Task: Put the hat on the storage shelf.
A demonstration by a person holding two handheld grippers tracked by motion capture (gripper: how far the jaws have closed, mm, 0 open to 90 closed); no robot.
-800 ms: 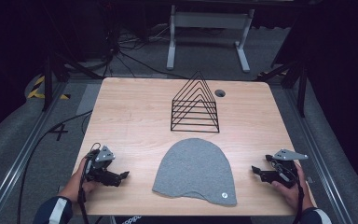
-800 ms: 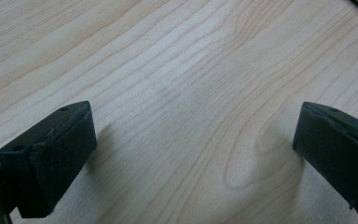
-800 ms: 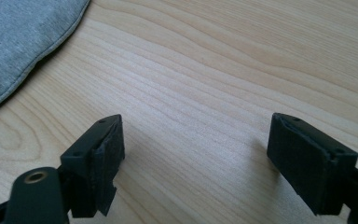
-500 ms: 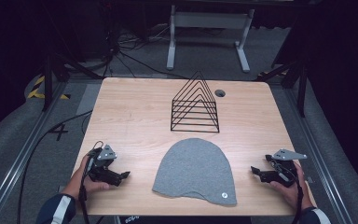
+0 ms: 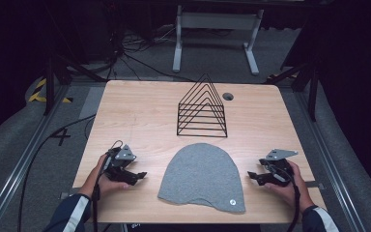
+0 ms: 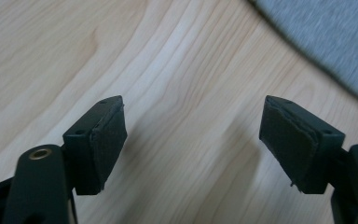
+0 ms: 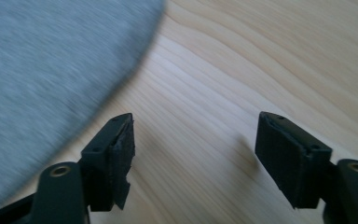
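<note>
Beanie (image 5: 201, 175) lies flat on the table (image 5: 140, 111), at the near edge, about midway left to right. Wire rack (image 5: 202, 108) stands on the table directly behind the beanie, near it but apart. Cable hole (image 5: 228, 96) in the tabletop just right of the rack's far end. Left gripper (image 5: 137, 176) left of the beanie, right gripper (image 5: 252, 176) right of it; both near the beanie's sides, not touching it.
</note>
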